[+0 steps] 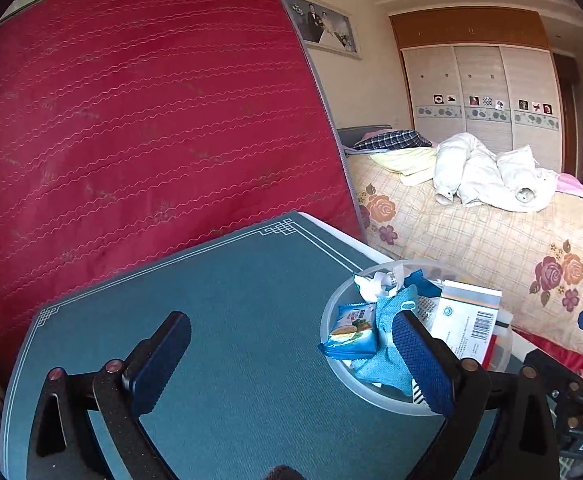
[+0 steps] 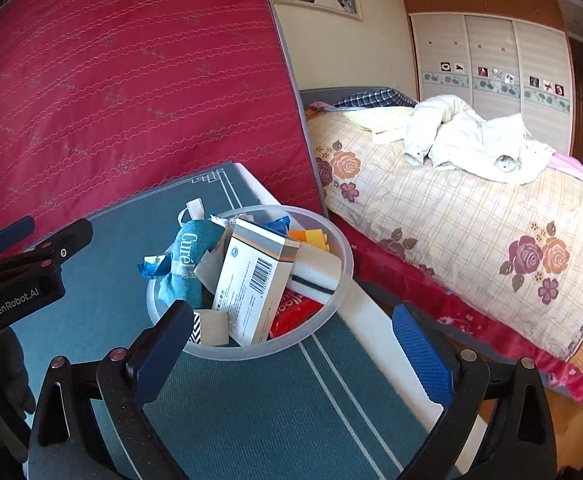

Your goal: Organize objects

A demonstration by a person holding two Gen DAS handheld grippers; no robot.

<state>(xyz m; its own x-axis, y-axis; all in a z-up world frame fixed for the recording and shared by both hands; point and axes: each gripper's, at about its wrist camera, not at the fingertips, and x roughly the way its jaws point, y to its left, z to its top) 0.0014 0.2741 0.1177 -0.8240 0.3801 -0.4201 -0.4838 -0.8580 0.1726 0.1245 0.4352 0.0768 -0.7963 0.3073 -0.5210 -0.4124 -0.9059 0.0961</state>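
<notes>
I saw one mattress (image 1: 147,120) at left, my two grippers, left (image 1: 291,364) and right (image 2: 291,356), both spread wide and empty over the one table (image 1: 231,300), whose one bowl (image 2: 331,304) held one box (image 2: 251,280), one bed (image 2: 471,216) at right.

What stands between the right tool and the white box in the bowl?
Nothing visible does. The open right tool faces the translucent bowl, and the white box sticks up above its near rim, uncovered.
</notes>
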